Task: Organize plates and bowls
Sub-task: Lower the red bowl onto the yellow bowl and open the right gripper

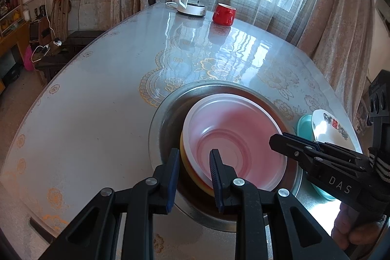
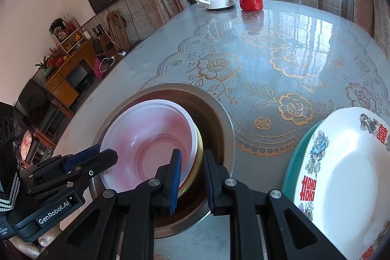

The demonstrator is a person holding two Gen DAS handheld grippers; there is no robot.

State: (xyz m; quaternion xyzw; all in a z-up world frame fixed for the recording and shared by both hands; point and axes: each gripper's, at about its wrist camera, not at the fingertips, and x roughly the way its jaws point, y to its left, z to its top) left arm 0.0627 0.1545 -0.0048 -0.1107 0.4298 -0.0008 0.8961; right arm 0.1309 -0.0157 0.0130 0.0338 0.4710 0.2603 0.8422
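Blue-padded fingers of the left gripper [image 1: 193,174] fill the bottom of its view, standing apart astride the near rim of the nested bowls [image 1: 234,138]. One pad is outside, one inside, and neither presses as far as I can see.

The right gripper [image 2: 192,172] looks clenched on the opposite rim, pinching the pink bowl [image 2: 146,138] and the yellow bowl [image 2: 198,157] under it together.

The bowls sit inside the metal basin [image 2: 226,128], at lower centre in both views, on the lace-patterned table [image 1: 97,101].

My reading is that stacking the bowls is nearly done and they are being settled in the basin. The printed plate [image 2: 341,162] on its teal dish [image 2: 295,155], at lower right, is probably next, which calls for the right jaws to release and move across.

The bowls open upward, tipped slightly off level – being round, they have no long axis.
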